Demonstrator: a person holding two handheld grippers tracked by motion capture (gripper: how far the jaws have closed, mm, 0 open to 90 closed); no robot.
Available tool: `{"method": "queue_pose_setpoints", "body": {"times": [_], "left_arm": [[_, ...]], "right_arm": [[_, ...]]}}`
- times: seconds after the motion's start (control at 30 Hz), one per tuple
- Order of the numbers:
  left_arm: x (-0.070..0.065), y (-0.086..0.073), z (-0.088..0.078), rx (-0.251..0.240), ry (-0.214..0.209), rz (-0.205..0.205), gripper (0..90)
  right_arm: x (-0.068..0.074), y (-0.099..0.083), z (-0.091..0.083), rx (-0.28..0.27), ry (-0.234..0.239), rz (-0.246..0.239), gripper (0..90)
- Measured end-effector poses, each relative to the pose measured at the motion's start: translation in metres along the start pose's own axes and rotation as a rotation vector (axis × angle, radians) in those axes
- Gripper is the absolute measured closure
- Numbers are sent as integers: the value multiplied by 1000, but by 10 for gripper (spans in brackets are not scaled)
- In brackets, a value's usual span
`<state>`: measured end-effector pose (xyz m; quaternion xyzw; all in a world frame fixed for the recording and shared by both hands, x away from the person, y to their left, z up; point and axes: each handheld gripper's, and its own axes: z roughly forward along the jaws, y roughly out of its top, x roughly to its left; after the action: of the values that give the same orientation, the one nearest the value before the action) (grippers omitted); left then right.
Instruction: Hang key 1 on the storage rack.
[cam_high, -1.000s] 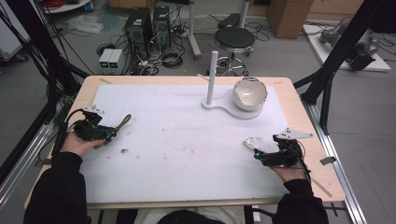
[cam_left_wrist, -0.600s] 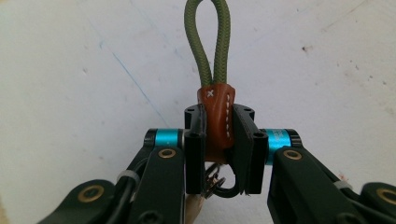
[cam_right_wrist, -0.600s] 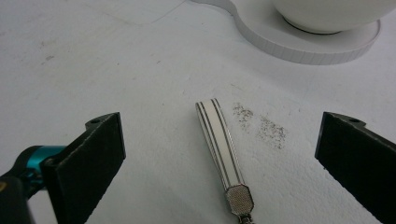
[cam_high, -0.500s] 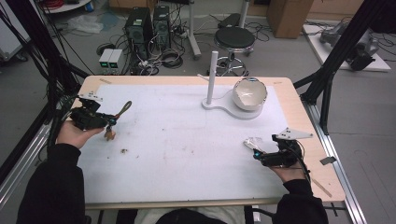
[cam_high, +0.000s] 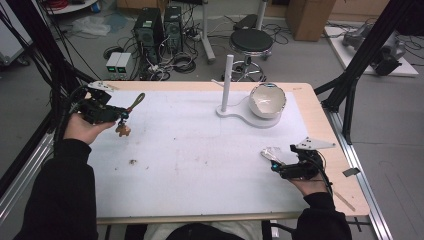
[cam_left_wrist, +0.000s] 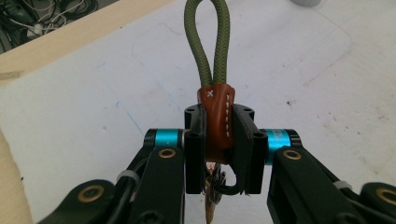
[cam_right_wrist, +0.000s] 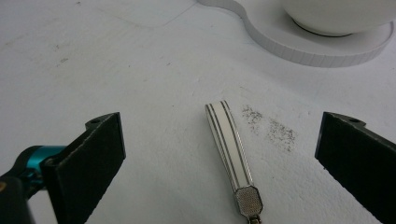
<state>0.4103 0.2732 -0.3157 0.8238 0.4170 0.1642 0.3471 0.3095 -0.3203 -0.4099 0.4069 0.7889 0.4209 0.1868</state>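
My left gripper (cam_high: 121, 116) is lifted above the left side of the white mat, shut on a keychain. In the left gripper view the jaws (cam_left_wrist: 219, 126) clamp its brown leather wrap (cam_left_wrist: 215, 100). An olive green cord loop (cam_left_wrist: 208, 42) sticks out past the pads, and metal parts hang below. The loop (cam_high: 136, 101) and a dangling brown piece (cam_high: 123, 131) show from above. My right gripper (cam_high: 274, 162) rests low at the mat's right, open. A white strap with silver stripes (cam_right_wrist: 231, 149) lies on the mat between its pads (cam_right_wrist: 100, 149), untouched.
A white stand with an upright post (cam_high: 228, 80) and a white bowl (cam_high: 268, 100) on its base (cam_high: 234, 112) sits at the far middle of the table. A small brown speck (cam_high: 133, 161) lies on the mat. The wooden table edge (cam_high: 320, 125) runs along the right.
The left gripper has risen off the mat with the keychain and drawn toward the far left. A small brown speck stays where it was. The right gripper has not moved.
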Motion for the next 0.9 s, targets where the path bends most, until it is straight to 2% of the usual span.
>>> {"method": "queue_pose_setpoints", "body": {"times": [0.17, 0.3, 0.4, 0.67, 0.9], "left_arm": [[-4, 13, 3, 15, -1, 21, 756], [-11, 27, 7, 34, 15, 46, 756], [-16, 37, 8, 21, 2, 54, 756], [-25, 55, 21, 31, -11, 87, 755], [-31, 69, 29, 24, -15, 95, 755]], "right_arm": [[-1, 0, 1, 1, 5, -3, 6], [-1, 0, 2, 2, 20, -4, 6], [0, 1, 5, 10, 27, -15, 6], [-2, 2, 5, 8, 35, -10, 6], [-3, 2, 6, 7, 37, -10, 6]]}}
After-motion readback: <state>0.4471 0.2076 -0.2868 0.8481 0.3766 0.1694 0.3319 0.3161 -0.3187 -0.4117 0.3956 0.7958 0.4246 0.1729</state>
